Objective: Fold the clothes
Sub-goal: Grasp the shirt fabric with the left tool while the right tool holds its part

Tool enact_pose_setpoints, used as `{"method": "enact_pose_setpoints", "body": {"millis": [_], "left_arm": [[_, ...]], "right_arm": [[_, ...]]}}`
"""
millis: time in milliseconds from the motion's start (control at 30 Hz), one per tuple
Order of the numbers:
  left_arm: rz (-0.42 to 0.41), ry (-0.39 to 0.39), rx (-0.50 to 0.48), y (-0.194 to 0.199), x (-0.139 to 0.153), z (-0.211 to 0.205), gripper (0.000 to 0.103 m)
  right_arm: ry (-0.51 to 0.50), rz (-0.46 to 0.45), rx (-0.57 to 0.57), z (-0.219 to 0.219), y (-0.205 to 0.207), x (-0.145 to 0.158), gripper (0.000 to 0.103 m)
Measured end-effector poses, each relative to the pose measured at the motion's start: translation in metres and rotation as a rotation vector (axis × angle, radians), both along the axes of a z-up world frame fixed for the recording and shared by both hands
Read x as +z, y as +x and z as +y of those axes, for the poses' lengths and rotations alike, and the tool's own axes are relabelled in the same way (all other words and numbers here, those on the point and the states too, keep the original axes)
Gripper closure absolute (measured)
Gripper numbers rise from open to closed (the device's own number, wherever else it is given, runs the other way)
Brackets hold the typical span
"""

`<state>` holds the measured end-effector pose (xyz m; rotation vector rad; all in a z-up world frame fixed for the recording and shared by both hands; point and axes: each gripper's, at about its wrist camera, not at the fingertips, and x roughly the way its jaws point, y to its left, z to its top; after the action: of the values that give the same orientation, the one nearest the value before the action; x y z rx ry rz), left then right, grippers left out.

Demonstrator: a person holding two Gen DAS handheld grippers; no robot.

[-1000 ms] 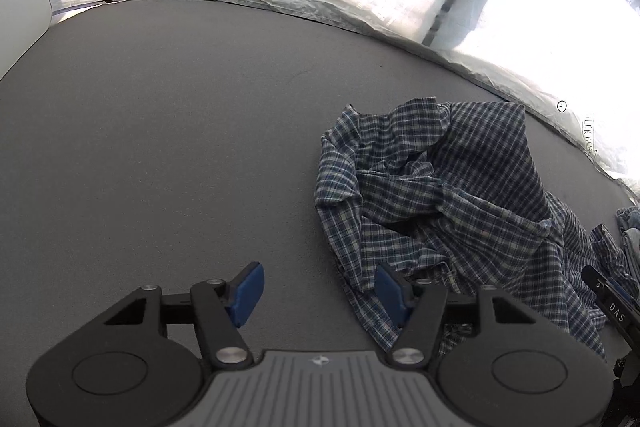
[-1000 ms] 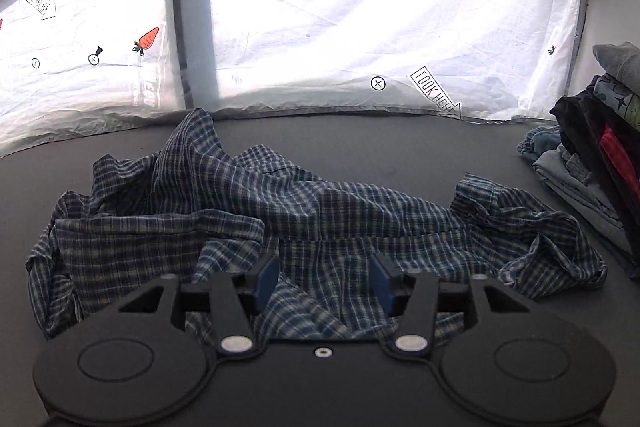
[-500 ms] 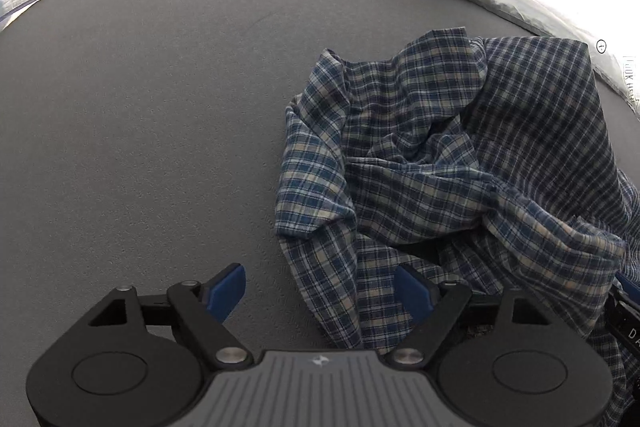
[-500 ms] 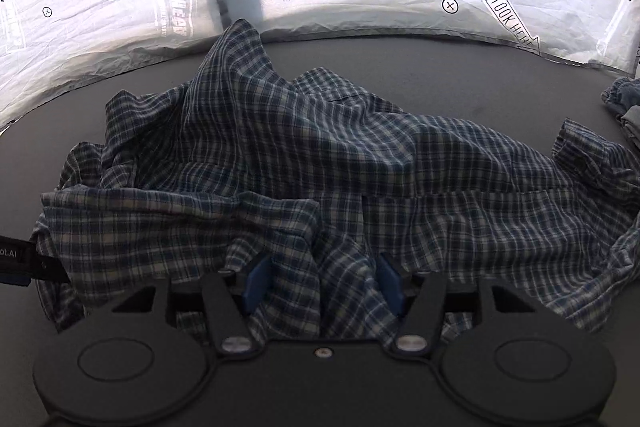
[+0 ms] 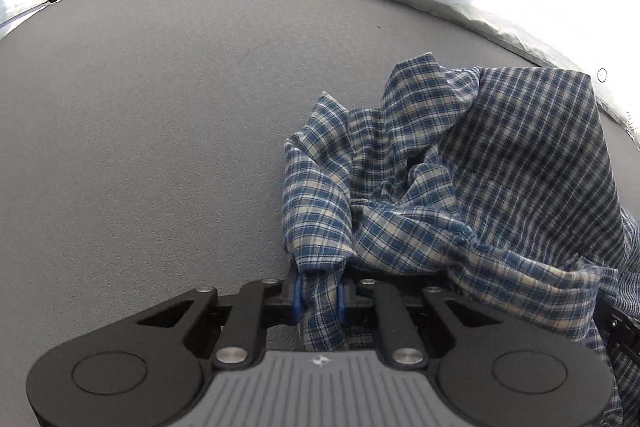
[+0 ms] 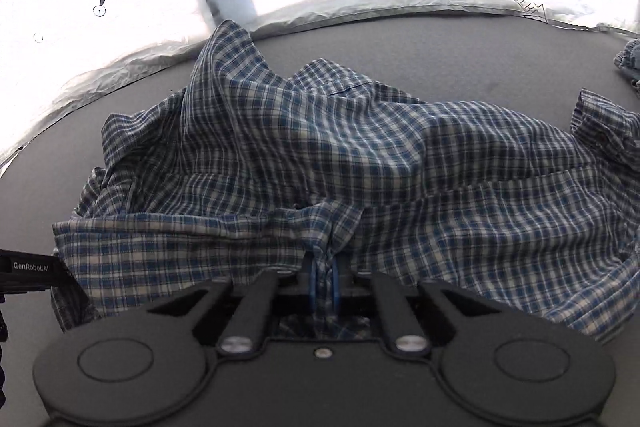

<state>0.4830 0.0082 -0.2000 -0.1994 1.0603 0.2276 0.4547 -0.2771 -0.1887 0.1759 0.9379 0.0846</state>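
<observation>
We hold a blue checked shirt (image 5: 500,187) with both grippers. It lies in a crumpled heap on the grey desk (image 5: 160,147), not flat and not folded.

Our left gripper (image 5: 319,297) has its jaws pinched tight on a bunch of the shirt cloth. In the left wrist view, the shirt fills the right half of the frame, and the cloth runs up and to the right from the jaws. The left half of the frame shows only bare desk.

Our right gripper (image 6: 324,285) also has its jaws squeezed shut on a fold of the shirt (image 6: 340,155). In the right wrist view, the shirt spreads wide across the middle of the frame, from the left edge to the right edge. So its long way runs side to side in front of the right jaws. A dark piece of the other gripper shows at the lower left of that frame, close to the shirt's left end.

We think the two grips sit along the near edge of the shirt, with the left one at its end. We would guess the next move means pulling the two grips apart and up, so the cloth opens out. The heap could stay tangled if the bunches are thick.

A bit of other clothing (image 6: 630,61) sits at the far right edge of the right wrist view.
</observation>
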Motion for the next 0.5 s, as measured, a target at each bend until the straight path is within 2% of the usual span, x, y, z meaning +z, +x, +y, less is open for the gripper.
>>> {"method": "enact_pose_setpoints", "body": {"millis": [167,333,400,500], "left_arm": [[-0.095,0.029,0.131,-0.011,0.033,0.044,0.094],[-0.192,0.028,0.264,-0.031,0.074,0.110,0.095],[-0.206,0.054,0.308,-0.045,0.086,0.138,0.095],[-0.170,0.083,0.374,-0.066,0.082,0.174,0.094]], "right_arm": [[-0.002,-0.093,0.019,0.010,-0.020,0.033,0.096],[0.103,-0.157,0.040,0.028,-0.042,0.061,0.097],[0.118,-0.174,0.089,0.047,-0.051,0.068,0.097],[0.110,-0.179,0.197,0.086,-0.065,0.072,0.097]]}}
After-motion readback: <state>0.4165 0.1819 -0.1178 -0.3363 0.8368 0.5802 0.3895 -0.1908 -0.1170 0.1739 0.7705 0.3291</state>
